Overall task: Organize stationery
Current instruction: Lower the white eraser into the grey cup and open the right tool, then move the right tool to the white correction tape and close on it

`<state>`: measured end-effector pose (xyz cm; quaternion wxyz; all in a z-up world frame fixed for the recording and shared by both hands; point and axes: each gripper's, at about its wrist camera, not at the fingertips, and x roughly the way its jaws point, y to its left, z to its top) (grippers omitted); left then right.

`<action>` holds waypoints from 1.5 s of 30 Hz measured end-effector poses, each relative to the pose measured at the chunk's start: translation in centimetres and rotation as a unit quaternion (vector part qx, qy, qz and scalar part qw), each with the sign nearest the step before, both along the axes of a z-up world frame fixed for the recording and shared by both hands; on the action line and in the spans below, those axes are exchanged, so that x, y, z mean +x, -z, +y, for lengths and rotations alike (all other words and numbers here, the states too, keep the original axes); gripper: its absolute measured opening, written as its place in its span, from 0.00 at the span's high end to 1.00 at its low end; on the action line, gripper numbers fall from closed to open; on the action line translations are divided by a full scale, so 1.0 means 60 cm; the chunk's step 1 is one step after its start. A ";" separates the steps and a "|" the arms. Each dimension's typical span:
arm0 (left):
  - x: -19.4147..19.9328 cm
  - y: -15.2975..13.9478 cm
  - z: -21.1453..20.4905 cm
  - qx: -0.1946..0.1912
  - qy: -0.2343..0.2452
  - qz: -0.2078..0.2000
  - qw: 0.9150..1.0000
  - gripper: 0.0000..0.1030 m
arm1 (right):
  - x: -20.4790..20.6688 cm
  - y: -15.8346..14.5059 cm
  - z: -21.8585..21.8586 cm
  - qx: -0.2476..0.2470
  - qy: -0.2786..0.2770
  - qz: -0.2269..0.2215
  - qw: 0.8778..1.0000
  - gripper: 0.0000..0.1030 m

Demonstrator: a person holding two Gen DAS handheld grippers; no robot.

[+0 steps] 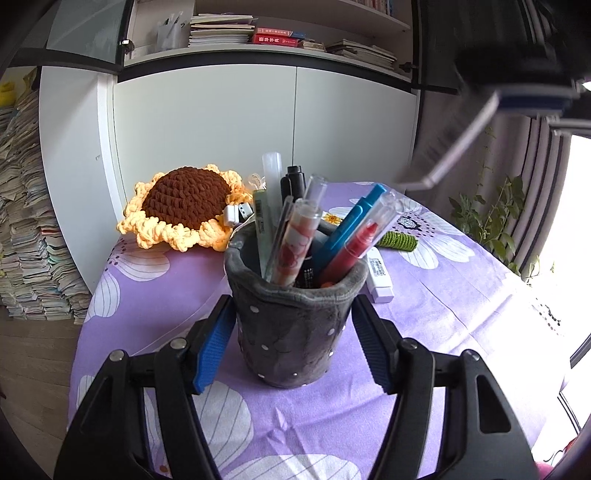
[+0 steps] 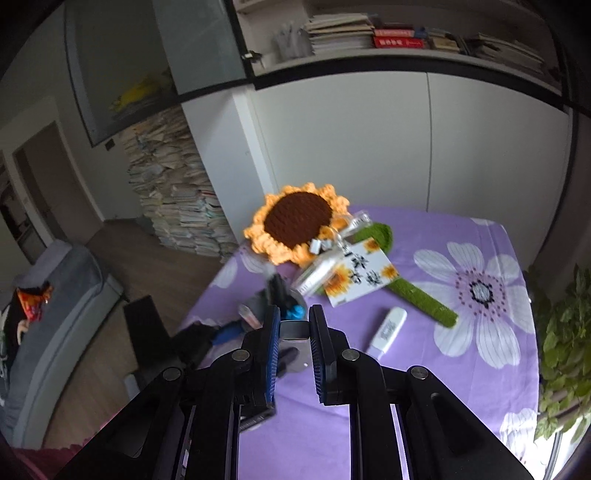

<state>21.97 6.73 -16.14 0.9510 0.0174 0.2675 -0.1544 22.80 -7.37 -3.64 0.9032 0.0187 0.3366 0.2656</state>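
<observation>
Pen holder (image 1: 291,325) between left tongs (image 1: 293,345), right tongs (image 2: 291,332) pinching seemingly clear ruler (image 1: 458,147)

Crochet sunflower (image 1: 181,206) sits on the purple floral tablecloth (image 1: 443,314), its green stem (image 2: 424,299) lying across it. Huge paper stack (image 2: 177,192) by the white cabinet (image 1: 258,118), books (image 1: 221,29) shelved above, plant (image 2: 565,350) nearby.

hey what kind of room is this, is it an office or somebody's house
Most likely a home, perhaps a study or living room. A table under a purple flowered cloth stands before white cabinets with shelves of books, loose papers are stacked high on the floor, and a grey sofa sits nearby.
</observation>
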 end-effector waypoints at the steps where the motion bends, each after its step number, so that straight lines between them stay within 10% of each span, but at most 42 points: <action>1: 0.001 0.000 0.001 -0.002 0.000 0.002 1.000 0.38 | -0.001 -0.005 0.010 0.004 -0.010 -0.009 1.000 0.83; 21: 0.002 0.002 0.000 -0.005 0.000 0.004 1.000 0.38 | 0.058 0.069 0.078 -0.039 -0.066 0.017 0.997 0.83; 28: 0.002 0.002 0.002 -0.005 0.000 0.004 1.000 0.37 | 0.058 0.054 0.028 0.032 -0.038 0.016 0.999 0.83; 30: 0.002 0.002 0.002 -0.005 0.000 0.004 1.000 0.37 | 0.060 0.048 0.005 0.036 -0.012 0.012 0.999 0.68; 40: 0.002 0.003 0.002 0.000 -0.002 0.007 1.000 0.36 | 0.178 0.186 -0.095 0.000 0.142 0.195 0.971 0.58; 45: 0.003 0.004 0.003 -0.001 -0.001 0.009 1.000 0.36 | 0.212 0.207 -0.086 -0.008 0.146 0.207 0.967 0.58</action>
